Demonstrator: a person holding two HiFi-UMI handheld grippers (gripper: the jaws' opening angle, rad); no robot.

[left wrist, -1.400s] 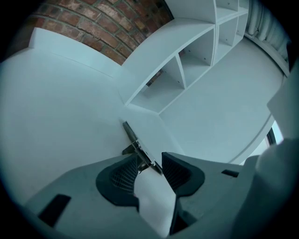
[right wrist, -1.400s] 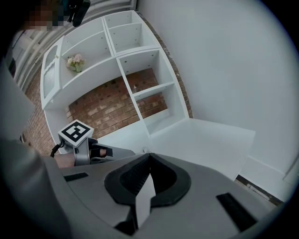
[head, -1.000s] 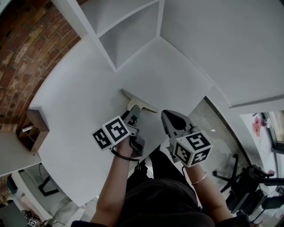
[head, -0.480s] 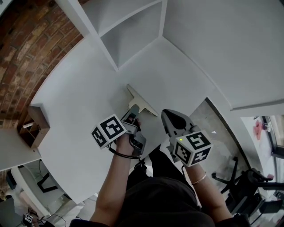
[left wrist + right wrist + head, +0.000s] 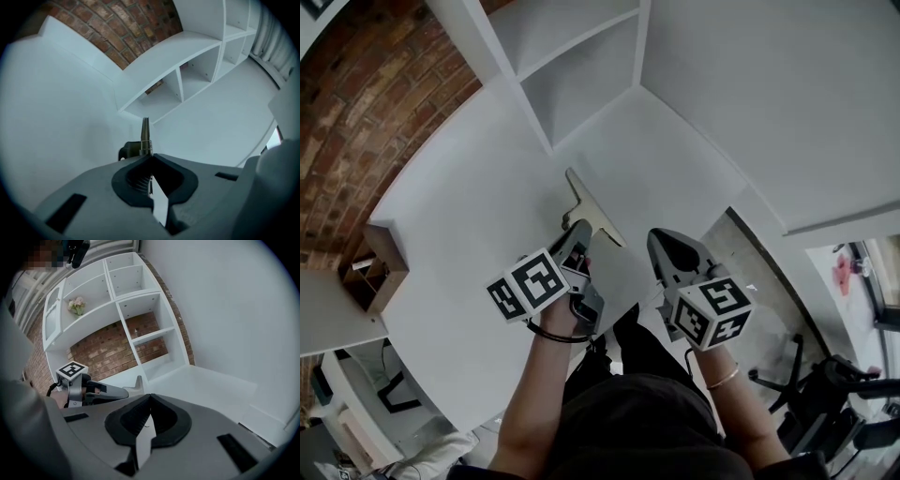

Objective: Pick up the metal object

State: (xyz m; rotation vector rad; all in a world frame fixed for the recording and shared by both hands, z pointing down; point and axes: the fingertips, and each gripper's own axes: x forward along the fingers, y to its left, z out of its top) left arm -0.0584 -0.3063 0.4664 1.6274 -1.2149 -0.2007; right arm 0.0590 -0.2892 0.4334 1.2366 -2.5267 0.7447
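- The left gripper [image 5: 578, 234] is over the middle of the white bench [image 5: 459, 225], its fingers closed on the near end of the metal object [image 5: 591, 208].
- The metal object is T-shaped: its stem runs from the fingers to the far side and ends in a crossbar.
- In the left gripper view the object [image 5: 145, 133] sticks out edge-on just past the closed tips of the left gripper [image 5: 151, 157]. I cannot tell whether it is off the bench.
- The right gripper [image 5: 667, 242] is just right of the left one, near the bench's near-right edge. Its fingers are closed with nothing between them, as its own view shows [image 5: 150, 397].
- From the right gripper view the object [image 5: 138, 383] shows at the left gripper's tip.
- A white shelf [image 5: 572, 75] stands at the far side of the bench, with a brick wall [image 5: 356, 122] to the left.
- A small wooden box [image 5: 375, 267] sits at the bench's left edge.
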